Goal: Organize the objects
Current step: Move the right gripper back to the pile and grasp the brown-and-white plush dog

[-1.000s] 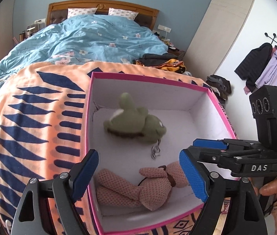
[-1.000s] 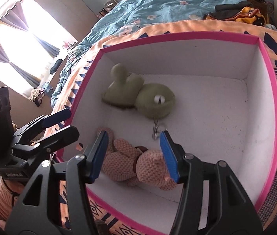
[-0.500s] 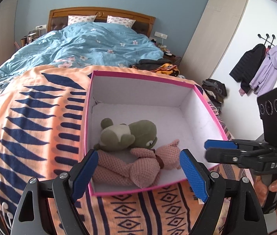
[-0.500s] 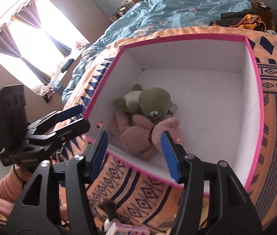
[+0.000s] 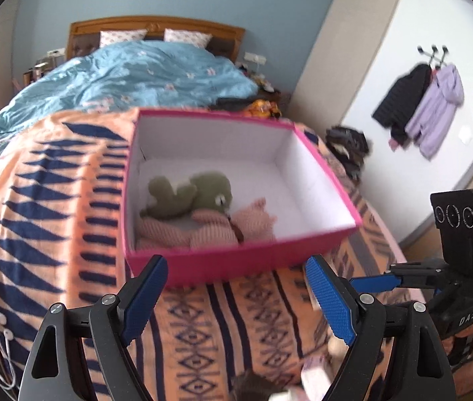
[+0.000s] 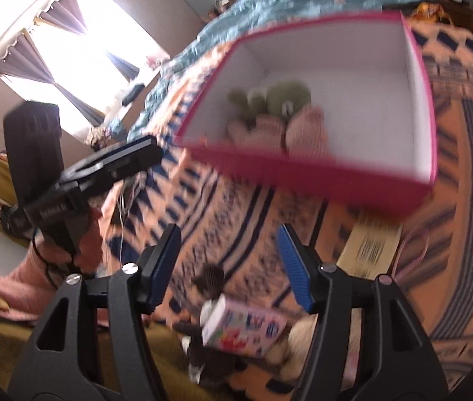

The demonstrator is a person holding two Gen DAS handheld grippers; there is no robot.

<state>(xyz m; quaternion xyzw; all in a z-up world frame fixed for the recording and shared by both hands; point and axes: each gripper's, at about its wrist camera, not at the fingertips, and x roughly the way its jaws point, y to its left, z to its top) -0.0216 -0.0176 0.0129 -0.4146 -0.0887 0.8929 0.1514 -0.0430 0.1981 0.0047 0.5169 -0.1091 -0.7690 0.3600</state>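
Left wrist view: the pink box [image 5: 233, 264] sits mid-frame on the orange patterned blanket [image 5: 46, 207] over the bed, with a green plush [image 5: 199, 193] and a pink knitted plush [image 5: 216, 230] lying together in its lower left corner. The left hand-held gripper [image 5: 236, 300] stands at the lower centre, jaws apart, nothing between them. White earphones [image 5: 2, 334] lie at the lower left. In the right wrist view, blurred, the right hand-held gripper [image 6: 233, 267] has just been opening and holds nothing; a small colourful carton [image 6: 243, 330] and a dark plush [image 6: 199, 351] lie below it at the bottom of the frame.
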